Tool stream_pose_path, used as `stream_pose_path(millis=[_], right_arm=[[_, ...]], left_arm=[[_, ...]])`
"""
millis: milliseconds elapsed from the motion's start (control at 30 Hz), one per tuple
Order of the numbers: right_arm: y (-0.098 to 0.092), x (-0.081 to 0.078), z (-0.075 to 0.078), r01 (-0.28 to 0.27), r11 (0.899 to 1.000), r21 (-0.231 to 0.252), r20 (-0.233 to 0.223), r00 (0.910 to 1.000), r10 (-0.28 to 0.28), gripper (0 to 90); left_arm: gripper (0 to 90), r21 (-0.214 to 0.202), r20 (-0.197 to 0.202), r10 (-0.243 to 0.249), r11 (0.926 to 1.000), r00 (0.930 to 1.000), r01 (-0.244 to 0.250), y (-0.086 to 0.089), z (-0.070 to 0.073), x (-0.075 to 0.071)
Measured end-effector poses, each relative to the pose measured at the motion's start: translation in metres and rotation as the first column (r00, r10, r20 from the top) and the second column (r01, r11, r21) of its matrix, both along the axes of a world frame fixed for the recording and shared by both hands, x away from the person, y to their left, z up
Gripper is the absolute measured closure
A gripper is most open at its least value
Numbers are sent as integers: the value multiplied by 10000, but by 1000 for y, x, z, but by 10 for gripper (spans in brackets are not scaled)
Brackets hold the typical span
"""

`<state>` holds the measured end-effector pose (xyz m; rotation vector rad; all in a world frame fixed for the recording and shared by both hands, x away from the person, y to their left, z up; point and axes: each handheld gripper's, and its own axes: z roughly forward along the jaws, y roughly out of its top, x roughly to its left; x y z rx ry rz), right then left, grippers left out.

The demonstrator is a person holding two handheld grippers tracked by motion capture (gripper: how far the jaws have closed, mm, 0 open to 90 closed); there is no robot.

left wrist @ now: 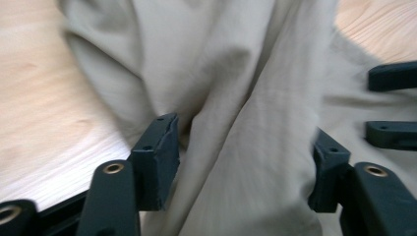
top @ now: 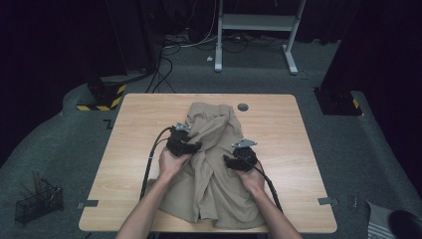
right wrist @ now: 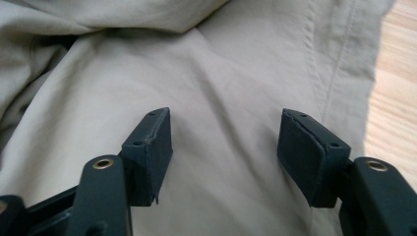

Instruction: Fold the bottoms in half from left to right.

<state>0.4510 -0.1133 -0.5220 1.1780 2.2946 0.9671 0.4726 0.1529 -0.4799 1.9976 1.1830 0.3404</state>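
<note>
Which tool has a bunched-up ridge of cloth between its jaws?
The left tool: its open jaws straddle a raised fold of the beige cloth. The right tool is open over flatter cloth.

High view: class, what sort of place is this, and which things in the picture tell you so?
Probably a lab or recording studio, not a home: a lone wooden table on grey carpet, dark curtains around it, loose cables on the floor and a white equipment stand behind.

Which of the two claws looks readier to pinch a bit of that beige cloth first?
Probably the left gripper: its open jaws already straddle a raised fold of the beige cloth. The right gripper is open too, over flatter fabric with nothing raised between its jaws.
</note>
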Motion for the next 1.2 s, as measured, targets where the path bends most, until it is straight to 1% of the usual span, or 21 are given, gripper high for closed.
stream_pose_path(millis=[100, 167, 200, 233, 300, 367, 400, 467, 533, 633, 700, 767, 800, 867, 900, 967, 1000, 1067, 1100, 1167, 1200], right_arm=[[-7, -12, 4, -71, 9990, 448, 81, 9999, 67, 385], [-12, -21, 9, -237, 9986, 482, 177, 9996, 229, 389], [-14, -25, 10, -281, 9983, 509, 180, 9995, 272, 390], [-17, -30, 11, -347, 9981, 503, 120, 9993, 341, 390], [-20, -37, 10, -521, 9980, 372, 118, 9986, 517, 393], [-20, -43, 7, -646, 9976, 232, 35, 9979, 646, 393], [-20, -45, 5, -720, 9973, 127, 31, 9974, 720, 395], [-17, -46, 0, -769, 9970, -116, 24, 9970, 769, 391], [-15, -45, -1, -689, 9976, -14, 91, 9976, 689, 398], [-10, -39, -2, -623, 9981, -25, 162, 9979, 624, 397], [-5, -32, -2, -460, 9989, -8, 152, 9988, 461, 397], [0, -21, -2, -232, 9997, -11, 148, 9996, 232, 397], [2, -16, -2, -87, 10000, 19, 150, 9999, 86, 397], [7, -8, -2, 140, 9999, 28, 131, 9998, -140, 398], [9, -5, -2, 225, 9997, 21, 134, 9997, -226, 398], [11, -4, -2, 317, 9995, -8, 171, 9994, -317, 398], [11, -4, -2, 295, 9996, -19, 196, 9994, -295, 398], [11, -4, -2, 331, 9995, 7, 167, 9993, -332, 398], [11, -4, -2, 336, 9994, 12, 161, 9993, -336, 399], [11, -5, -2, 345, 9994, -2, 166, 9993, -345, 399], [11, -5, -2, 348, 9994, 1, 161, 9993, -348, 399]], left_arm=[[362, -240, 191, -272, 9993, 9994, 276, 16, 17, -20], [341, -306, 196, -381, 9988, 9991, 387, 24, 21, -31], [326, -366, 149, -497, 9981, 9987, 502, 29, 22, -40], [315, -418, 154, -584, 9974, 9982, 590, 32, 21, -47], [301, -300, 43, -762, 9966, 9971, 763, 34, 17, -59], [295, -175, -147, -924, 9956, 9956, 922, 33, 10, -66], [297, 6, -256, -978, 9952, 9949, 979, 31, 6, -67], [332, 376, -381, -905, 9951, 9952, 920, 27, -3, -65], [430, 689, -463, -587, 9957, 9972, 618, 22, -12, -59], [537, 1147, -466, -158, 9932, 9988, 211, 18, -24, -38], [599, 1086, -641, 140, 9941, 9978, -70, 18, -30, -20], [659, 916, -760, 518, 9948, 9958, -447, 23, -28, -5], [702, 866, -787, 662, 9945, 9947, -593, 26, -24, 2], [794, 734, -692, 827, 9943, 9942, -776, 31, -13, 5], [831, 514, -622, 808, 9957, 9948, -777, 34, -4, 3], [856, -88, -325, 632, 9979, 9975, -635, 39, 16, -7], [861, -374, -221, 495, 9980, 9985, -503, 41, 25, -13], [864, -562, -67, 176, 9983, 9998, -180, 39, 39, -24], [864, -645, 43, -190, 9977, 9998, 193, 33, 48, -30], [863, -865, 31, -590, 9945, 9983, 590, 24, 54, -33], [860, -1082, -18, -760, 9913, 9971, 753, 17, 55, -33]])
